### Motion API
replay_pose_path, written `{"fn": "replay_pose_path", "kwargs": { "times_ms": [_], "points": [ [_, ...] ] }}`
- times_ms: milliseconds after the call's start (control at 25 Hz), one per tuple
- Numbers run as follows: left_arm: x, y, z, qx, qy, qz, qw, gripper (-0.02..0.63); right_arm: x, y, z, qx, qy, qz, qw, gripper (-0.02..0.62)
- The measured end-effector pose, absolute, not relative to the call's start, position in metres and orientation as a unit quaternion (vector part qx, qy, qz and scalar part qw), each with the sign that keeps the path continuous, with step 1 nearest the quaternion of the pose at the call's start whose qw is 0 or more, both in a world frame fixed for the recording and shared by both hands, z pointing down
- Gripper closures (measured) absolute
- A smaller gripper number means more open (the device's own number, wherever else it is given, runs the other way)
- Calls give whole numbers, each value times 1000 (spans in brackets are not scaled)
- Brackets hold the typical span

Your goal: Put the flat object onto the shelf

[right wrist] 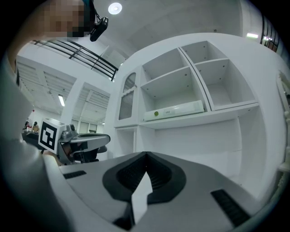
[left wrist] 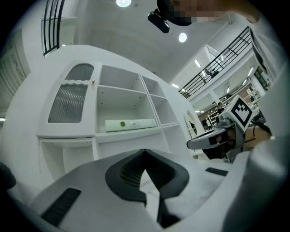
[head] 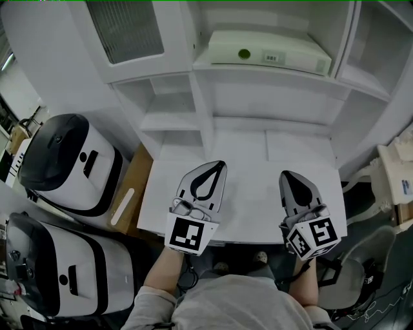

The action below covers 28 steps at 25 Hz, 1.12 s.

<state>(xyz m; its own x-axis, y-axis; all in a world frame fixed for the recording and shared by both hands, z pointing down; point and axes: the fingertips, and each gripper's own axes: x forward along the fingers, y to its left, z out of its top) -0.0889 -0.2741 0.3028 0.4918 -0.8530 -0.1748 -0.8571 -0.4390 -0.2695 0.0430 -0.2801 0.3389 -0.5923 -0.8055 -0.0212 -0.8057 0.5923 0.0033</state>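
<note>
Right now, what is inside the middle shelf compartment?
One flat white box with a green dot and a barcode label lies on the floor of the compartment, with nothing stacked on it. Whatever might lie behind the box is hidden by it.

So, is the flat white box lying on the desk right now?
No, the flat white box lies up on the shelf, above the desk.
</note>
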Motion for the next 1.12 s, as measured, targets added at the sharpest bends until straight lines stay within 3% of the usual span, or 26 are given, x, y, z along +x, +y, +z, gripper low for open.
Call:
{"fn": "replay_pose_path", "kwargs": {
  "times_ms": [400, 1120],
  "points": [
    [-112, -247, 318, -859, 496, 31, 124, 592, 20, -248, 350, -467, 884, -1, 8, 586],
    [-117, -235, 311, -866, 477, 48, 141, 592, 9, -233, 343, -483, 875, 19, 0, 586]
  ]
}}
